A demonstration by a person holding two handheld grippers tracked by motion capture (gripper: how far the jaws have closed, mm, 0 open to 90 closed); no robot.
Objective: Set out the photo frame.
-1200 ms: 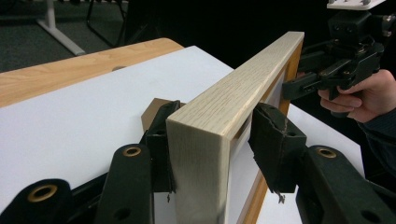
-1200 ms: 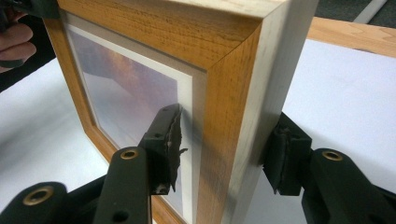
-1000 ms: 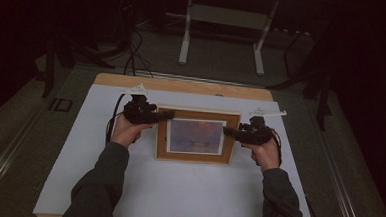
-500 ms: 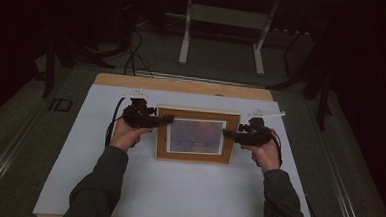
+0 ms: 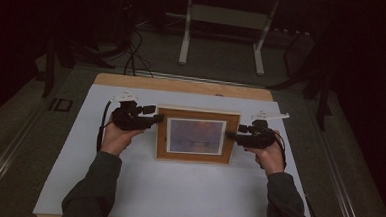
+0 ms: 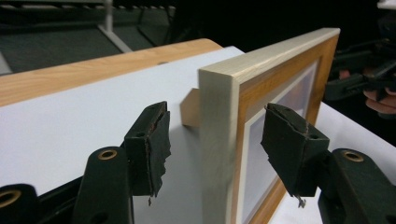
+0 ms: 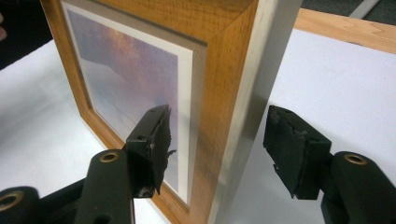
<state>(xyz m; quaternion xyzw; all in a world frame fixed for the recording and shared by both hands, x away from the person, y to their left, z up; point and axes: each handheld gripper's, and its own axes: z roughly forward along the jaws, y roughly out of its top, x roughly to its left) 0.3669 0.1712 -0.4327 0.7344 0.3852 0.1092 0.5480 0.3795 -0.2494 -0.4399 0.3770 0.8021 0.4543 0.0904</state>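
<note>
Item: upright light-wood picture frame point(image 5: 197, 136) on white-topped bench point(image 5: 177, 188). Left hand-held gripper point(image 5: 156, 118) and right hand-held gripper point(image 5: 231, 136): jaws just opened, released, straddling frame edges; frame stands unaided.

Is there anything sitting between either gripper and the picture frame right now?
No. The picture frame stands upright, its side edges between the open jaws of the left gripper and the right gripper. Both pairs of jaws have just been opening; the pads stand clear with only air between.
</note>
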